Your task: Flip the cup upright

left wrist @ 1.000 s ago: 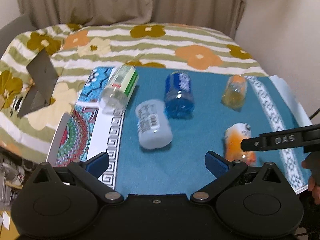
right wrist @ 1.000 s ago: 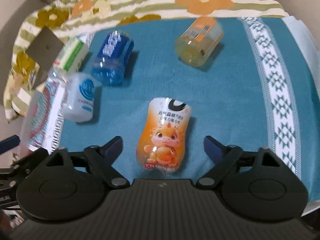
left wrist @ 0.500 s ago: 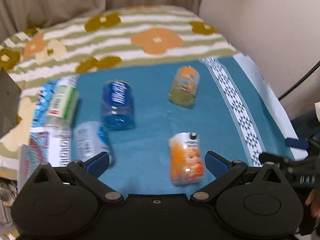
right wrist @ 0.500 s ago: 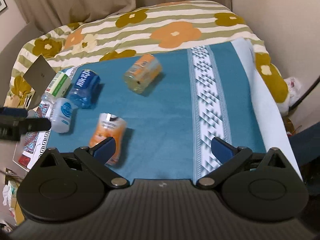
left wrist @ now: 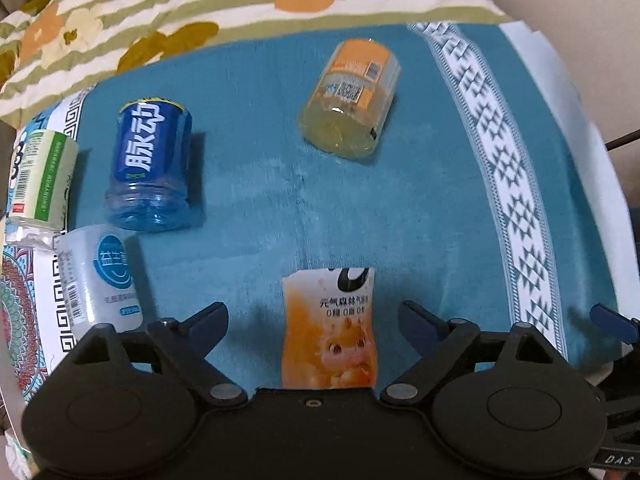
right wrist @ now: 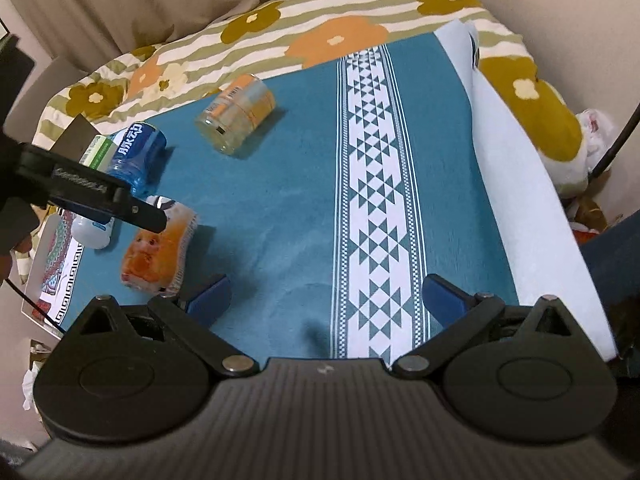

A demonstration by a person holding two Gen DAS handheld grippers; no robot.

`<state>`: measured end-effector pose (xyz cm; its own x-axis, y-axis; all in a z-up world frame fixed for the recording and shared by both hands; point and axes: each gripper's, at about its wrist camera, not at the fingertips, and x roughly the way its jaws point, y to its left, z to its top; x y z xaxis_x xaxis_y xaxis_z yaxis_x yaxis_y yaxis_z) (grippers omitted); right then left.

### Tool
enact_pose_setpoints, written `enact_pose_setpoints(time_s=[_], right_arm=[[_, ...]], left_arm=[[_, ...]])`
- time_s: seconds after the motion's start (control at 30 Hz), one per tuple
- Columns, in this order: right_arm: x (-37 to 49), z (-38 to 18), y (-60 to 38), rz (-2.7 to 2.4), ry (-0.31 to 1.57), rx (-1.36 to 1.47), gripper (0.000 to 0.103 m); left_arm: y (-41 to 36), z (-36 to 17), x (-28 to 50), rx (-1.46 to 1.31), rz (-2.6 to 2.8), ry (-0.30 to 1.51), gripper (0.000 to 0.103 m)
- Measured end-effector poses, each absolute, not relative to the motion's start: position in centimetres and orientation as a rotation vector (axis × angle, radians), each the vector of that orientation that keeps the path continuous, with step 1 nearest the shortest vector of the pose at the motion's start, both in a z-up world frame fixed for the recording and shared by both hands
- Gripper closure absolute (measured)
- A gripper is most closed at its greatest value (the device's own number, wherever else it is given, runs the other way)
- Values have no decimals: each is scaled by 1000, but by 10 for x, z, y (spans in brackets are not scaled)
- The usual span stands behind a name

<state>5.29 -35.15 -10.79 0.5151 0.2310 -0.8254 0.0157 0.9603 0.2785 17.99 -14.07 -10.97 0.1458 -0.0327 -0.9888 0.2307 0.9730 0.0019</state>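
Note:
Several cups cut from drink bottles lie on their sides on a teal cloth (left wrist: 260,184). An orange cartoon-print cup (left wrist: 330,328) lies between the open fingers of my left gripper (left wrist: 312,320), which is just above it. It also shows in the right wrist view (right wrist: 158,254), partly behind the left gripper's body (right wrist: 88,192). A yellow cup with an orange label (left wrist: 352,100) lies farther back (right wrist: 236,116). My right gripper (right wrist: 326,298) is open and empty over bare cloth, to the right of the orange cup.
A blue cup (left wrist: 150,168), a green-label clear cup (left wrist: 40,184) and a white cup (left wrist: 100,276) lie at the left. A white patterned band (right wrist: 372,200) runs along the cloth. A flowered blanket (right wrist: 320,36) lies behind; the bed edge (right wrist: 540,208) is at the right.
My left gripper has swung right and come down over the orange cartoon cup. My right gripper has drawn back and to the right, away from that cup.

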Motion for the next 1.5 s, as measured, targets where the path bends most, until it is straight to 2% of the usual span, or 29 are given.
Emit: enact_pose_setpoints(time_s=[0.13, 0.4, 0.53, 0.9, 1.13, 1.3, 1.5], right_arm=[[61, -118, -358, 156, 1039, 286, 0], [74, -126, -364, 184, 1045, 307, 0], [79, -129, -368, 187, 1048, 310, 0], [81, -131, -375, 173, 1049, 345, 0], [79, -126, -372, 174, 1034, 356, 0], [76, -119, -371, 174, 1020, 369, 0], [74, -110, -361, 178, 1025, 344, 0]], left_arm=[[-146, -117, 190, 176, -167, 1439, 11], [-153, -131, 203, 154, -150, 1501, 25], [-155, -137, 204, 143, -152, 1527, 42], [-150, -138, 204, 121, -173, 1517, 45], [-141, -119, 196, 99, -188, 1479, 46], [-130, -99, 179, 28, -192, 1376, 46], [-120, -85, 137, 31, -201, 1059, 46]])
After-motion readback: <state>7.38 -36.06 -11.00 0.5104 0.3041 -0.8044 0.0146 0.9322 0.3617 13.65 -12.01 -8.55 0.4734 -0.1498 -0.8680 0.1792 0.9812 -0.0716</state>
